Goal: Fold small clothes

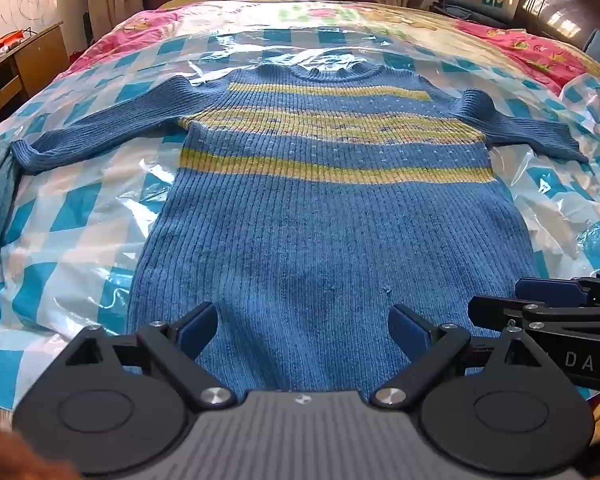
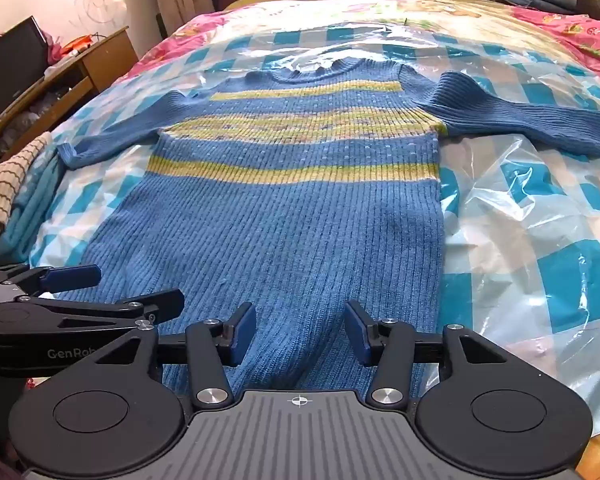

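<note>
While we hover both tools over the near hem, our left gripper gapes wide and our right gripper stands narrower, both empty; the striped sweater lies flat mid-bed on the plastic sheet, sleeves spread toward the side edges, likely ready for folding.

Both tools wide apart, side by side

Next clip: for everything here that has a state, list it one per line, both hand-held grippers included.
Blue ribbed knit sweater with yellow stripes: unfolded, flat, sleeves spread out.
Left hand-held gripper: open over the hem, holding nothing.
Right hand-held gripper: open over the hem, holding nothing.
Clear plastic sheet: spread under the sweater, wrinkled.
Blue-and-white checked bed cover: laid out beneath the plastic.
</note>
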`<state>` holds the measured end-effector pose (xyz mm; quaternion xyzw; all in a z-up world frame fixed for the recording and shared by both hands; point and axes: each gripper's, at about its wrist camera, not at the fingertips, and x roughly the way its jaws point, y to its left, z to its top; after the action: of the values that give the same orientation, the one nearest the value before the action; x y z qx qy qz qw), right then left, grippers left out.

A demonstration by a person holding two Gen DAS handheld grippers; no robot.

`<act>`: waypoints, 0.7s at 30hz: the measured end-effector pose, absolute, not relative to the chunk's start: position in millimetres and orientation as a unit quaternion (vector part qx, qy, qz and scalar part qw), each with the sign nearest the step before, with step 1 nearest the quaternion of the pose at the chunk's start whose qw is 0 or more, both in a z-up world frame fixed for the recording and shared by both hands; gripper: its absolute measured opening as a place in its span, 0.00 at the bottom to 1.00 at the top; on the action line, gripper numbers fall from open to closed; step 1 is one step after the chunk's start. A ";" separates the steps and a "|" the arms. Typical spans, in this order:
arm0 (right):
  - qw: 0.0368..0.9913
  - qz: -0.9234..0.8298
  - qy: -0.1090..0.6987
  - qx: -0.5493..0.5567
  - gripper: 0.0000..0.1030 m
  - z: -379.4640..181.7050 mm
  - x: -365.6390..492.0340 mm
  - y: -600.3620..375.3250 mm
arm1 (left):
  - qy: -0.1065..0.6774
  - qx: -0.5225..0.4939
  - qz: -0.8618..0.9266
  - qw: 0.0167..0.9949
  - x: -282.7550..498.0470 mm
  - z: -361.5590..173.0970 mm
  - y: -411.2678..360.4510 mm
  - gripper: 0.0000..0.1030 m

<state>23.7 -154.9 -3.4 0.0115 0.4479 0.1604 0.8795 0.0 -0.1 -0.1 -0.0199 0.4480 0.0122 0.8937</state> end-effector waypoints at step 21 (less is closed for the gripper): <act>0.879 0.159 0.450 0.006 0.49 -4.3 21.3 -155.0 | 0.470 -0.041 0.017 0.882 -1.3 -7.4 0.5 0.94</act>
<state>21.3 -155.0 -4.3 0.0057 0.4504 0.1591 0.8785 -1.3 0.5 -7.4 -0.0406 0.4698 0.0165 0.8817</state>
